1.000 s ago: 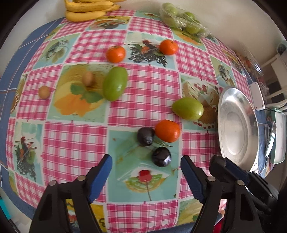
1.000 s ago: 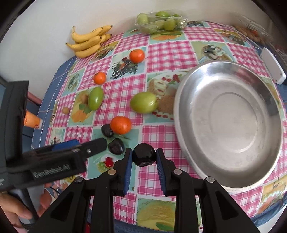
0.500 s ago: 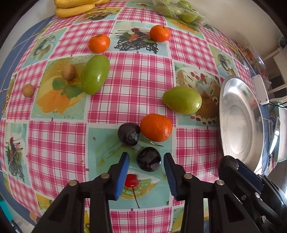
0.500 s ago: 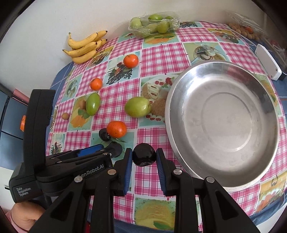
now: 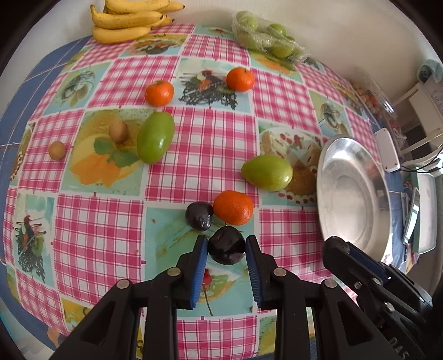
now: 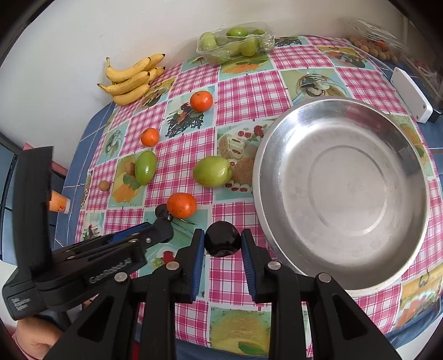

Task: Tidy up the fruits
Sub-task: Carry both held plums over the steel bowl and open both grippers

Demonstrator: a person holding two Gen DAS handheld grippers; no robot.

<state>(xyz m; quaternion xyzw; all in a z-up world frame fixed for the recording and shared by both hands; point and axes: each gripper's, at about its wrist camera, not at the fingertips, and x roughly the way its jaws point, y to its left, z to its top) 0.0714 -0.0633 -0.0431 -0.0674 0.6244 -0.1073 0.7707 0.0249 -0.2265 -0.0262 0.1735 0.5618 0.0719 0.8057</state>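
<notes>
A dark plum [image 5: 226, 249] is sitting pinched between blue pads, just beside a second dark plum [image 5: 199, 216] that is touching an orange tangerine [image 5: 233, 207]. A third dark plum [image 6: 222, 242] is hanging clamped just beside the steel bowl [image 6: 343, 279]. Two green mangoes [image 5: 155, 137] [image 5: 267, 172] are lying apart on the checked cloth. Two tangerines [image 5: 159, 92] [image 5: 240, 79] are resting farther back. Bananas [image 5: 130, 20] and wrapped green fruit [image 5: 265, 41] are lying at the far edge.
</notes>
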